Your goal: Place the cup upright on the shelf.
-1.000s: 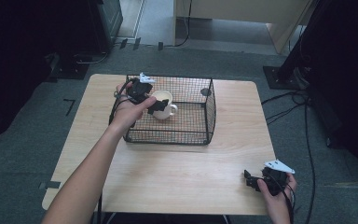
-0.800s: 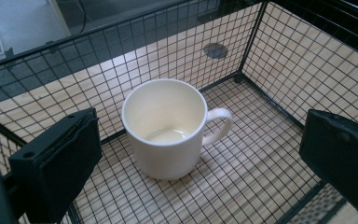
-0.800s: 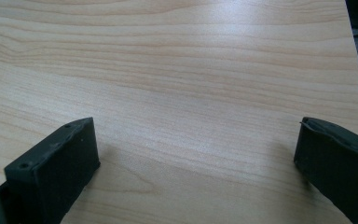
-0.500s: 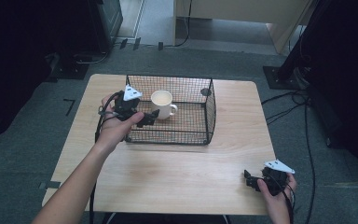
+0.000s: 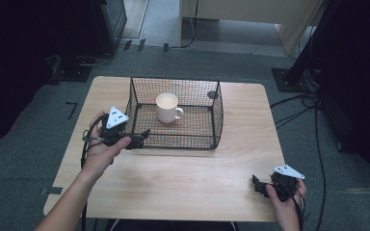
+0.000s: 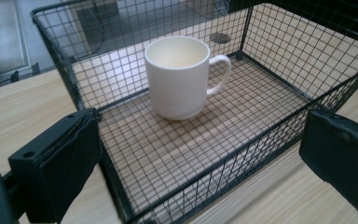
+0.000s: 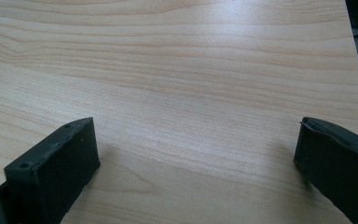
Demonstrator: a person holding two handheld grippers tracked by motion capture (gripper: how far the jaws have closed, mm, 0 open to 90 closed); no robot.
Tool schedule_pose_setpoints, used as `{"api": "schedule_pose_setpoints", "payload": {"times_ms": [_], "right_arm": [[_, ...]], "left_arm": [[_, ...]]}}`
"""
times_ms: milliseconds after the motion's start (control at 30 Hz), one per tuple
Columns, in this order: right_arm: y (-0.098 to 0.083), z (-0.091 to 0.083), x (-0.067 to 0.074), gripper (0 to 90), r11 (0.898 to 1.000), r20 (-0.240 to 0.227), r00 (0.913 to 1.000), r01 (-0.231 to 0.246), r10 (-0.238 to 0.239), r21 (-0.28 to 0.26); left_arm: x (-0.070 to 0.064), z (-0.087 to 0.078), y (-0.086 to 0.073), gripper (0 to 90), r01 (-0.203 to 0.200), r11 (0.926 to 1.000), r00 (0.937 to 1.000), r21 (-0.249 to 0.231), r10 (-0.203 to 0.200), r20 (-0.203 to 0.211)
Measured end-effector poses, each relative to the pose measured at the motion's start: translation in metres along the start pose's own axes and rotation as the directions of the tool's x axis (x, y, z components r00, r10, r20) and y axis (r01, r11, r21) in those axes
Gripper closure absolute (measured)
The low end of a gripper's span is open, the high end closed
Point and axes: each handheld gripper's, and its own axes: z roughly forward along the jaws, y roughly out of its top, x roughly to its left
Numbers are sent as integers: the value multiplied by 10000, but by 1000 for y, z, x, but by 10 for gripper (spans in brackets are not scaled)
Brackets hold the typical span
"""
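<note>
Here, a plain white mug (image 6: 182, 77) with no readable writing stands upright inside the black wire basket (image 5: 218, 115) on the wooden table (image 5: 183, 178). The left gripper (image 5: 143, 136) hovers at the basket's near-left corner, jaws spread wide and empty. The right gripper (image 5: 256, 184) rests near the table's near-right corner, jaws likewise apart over bare wood.

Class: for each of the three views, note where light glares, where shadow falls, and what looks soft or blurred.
High view: the surroundings are dark, the table evenly lit, the whole picture slightly soft. Left gripper view: glare whitens the basket floor behind the sharp mug; the near jaws blur. Right gripper view: a bright sheen crosses the top of the wood, and soft shadows lie beside both jaws.
</note>
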Motion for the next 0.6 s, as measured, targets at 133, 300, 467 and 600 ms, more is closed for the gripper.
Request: {"api": "schedule_pose_setpoints", "payload": {"times_ms": [133,300,467,600], "right_arm": [[0,0,0,0,10000,4,10000,3,-3,3],[0,0,0,0,10000,-1,10000,2,-2,-2],[0,0,0,0,10000,-1,10000,13,-13,-9],[0,0,0,0,10000,6,10000,31,-31,1]], "left_arm": [[4,-10,-14,0,124,9999,9999,-97,-125,-106],[7,-19,-27,0,200,9997,9995,-150,-204,-239],[13,-30,-52,0,462,9988,9985,-129,-466,-280],[17,-32,-66,0,534,9986,9978,-17,-534,-389]]}}
